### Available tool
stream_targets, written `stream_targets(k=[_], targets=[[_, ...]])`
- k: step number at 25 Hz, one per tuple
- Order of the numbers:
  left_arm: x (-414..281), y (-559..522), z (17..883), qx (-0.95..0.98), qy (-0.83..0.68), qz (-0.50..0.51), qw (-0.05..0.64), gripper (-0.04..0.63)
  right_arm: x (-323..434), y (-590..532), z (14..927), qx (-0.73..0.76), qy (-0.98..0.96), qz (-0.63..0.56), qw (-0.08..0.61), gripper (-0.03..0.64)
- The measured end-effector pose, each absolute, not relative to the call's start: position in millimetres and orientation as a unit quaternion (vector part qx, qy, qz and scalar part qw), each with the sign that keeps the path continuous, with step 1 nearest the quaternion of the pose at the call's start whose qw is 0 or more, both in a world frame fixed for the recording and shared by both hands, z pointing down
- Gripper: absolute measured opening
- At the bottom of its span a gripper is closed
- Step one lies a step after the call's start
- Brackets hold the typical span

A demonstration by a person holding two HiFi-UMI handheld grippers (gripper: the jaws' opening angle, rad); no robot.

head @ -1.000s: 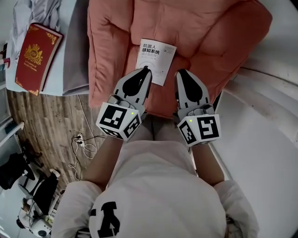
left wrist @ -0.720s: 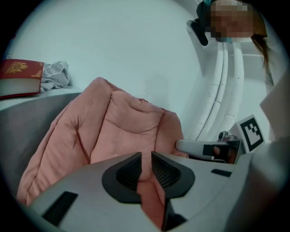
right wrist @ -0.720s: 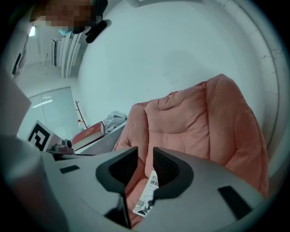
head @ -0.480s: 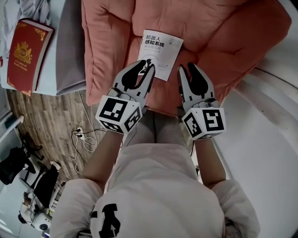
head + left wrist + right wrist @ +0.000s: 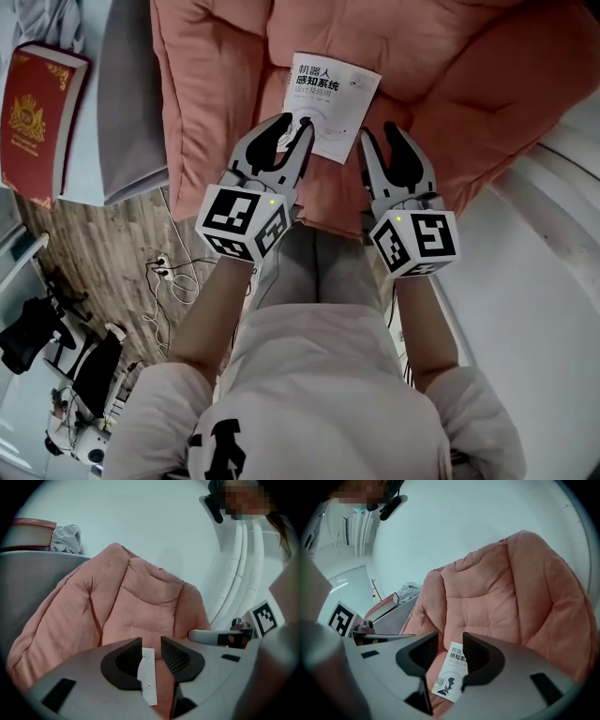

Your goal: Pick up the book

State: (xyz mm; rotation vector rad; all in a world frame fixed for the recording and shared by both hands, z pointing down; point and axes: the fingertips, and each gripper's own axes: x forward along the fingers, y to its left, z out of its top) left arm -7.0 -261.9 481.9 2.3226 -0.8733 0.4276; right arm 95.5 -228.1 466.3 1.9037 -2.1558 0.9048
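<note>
book (image 5: 333, 103): white cover, black print, face up on the pink cushion (image 5: 450, 75). In the head view it sits at 12 o'clock from your two grippers, tilted so its top leans toward 1 o'clock.
left gripper (image 5: 292, 125): at 7 o'clock of the book, tips over its lower left corner. Can't tell from above if it touches.
left gripper jaws: partway apart and just been opening. In the left gripper view (image 5: 151, 652) the book's edge (image 5: 147, 677) shows in the gap, but the pads aren't pressing on it. No grip.
right gripper (image 5: 381, 136): at 5 o'clock of the book, just beside its lower right corner, tips over the cushion.
right gripper jaws: partway apart and just been opening too. In the right gripper view (image 5: 451, 654) the book cover (image 5: 452, 674) shows through the gap, lying beyond the pads. Nothing clamped.
cushion: quilted, creased, under and around the book on all sides.
grey block (image 5: 131, 112): against the cushion at 9 o'clock.
red book (image 5: 37, 117): gold crest on the cover, further out at 9 o'clock, well apart from your grippers.
floor (image 5: 103, 253): wood planks at 8 o'clock, with cables (image 5: 164, 291) lying on it.
</note>
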Motion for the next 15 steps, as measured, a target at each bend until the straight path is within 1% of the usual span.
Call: stream_targets(k=[9,15], targets=[[-12.7,-266.3,534.8,0.868,-0.329,0.195,0.317,0.129,103.9,-234.4,520.4,0.643,-0.687,0.331,0.071,0.184],[-15.2,-265.6,570.4,0.862,-0.327,0.220,0.318,0.138,107.8,-238.8,548.0,0.647,-0.679,0.337,0.078,0.187]])
